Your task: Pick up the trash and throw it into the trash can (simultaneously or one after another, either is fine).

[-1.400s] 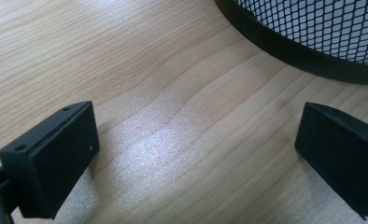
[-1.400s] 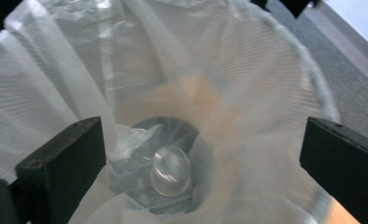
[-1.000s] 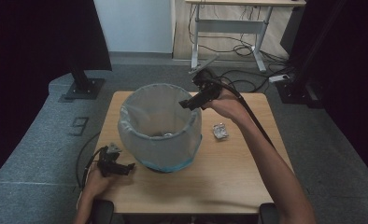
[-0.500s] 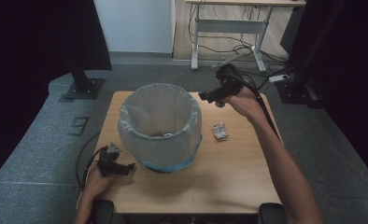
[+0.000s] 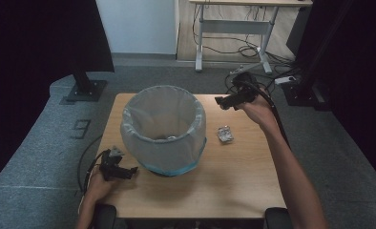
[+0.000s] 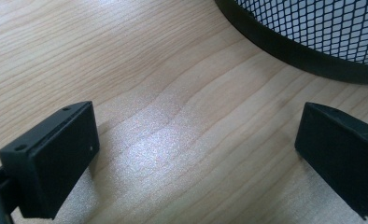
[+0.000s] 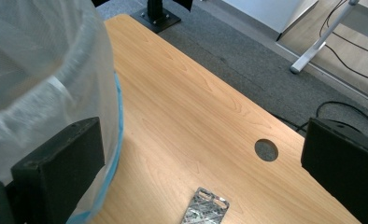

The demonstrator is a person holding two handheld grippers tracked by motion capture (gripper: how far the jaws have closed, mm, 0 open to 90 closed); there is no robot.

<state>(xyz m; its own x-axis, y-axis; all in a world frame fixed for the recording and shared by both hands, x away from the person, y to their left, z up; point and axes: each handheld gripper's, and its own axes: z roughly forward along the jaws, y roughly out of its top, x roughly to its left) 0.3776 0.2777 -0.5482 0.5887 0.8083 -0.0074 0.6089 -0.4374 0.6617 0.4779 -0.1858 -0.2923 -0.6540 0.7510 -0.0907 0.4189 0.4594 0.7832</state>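
A mesh waste bin lined with a pale plastic bag stands in the middle of the wooden table; something small lies at its bottom. A flat silvery foil packet lies on the table to the right of the bin, also seen low in the right gripper view as the foil packet. My right gripper hovers above the table's far right part, open and empty, jaws pointing toward the bin. My left gripper rests low at the table's front left, open and empty, beside the bin's black base.
A round cable hole pierces the table near its far right corner. Beyond the table are grey carpet, a black stand base, a white desk frame and loose cables.
My right gripper has drawn back from over the bin's rim to the right and away from it. The left gripper has stayed in place.
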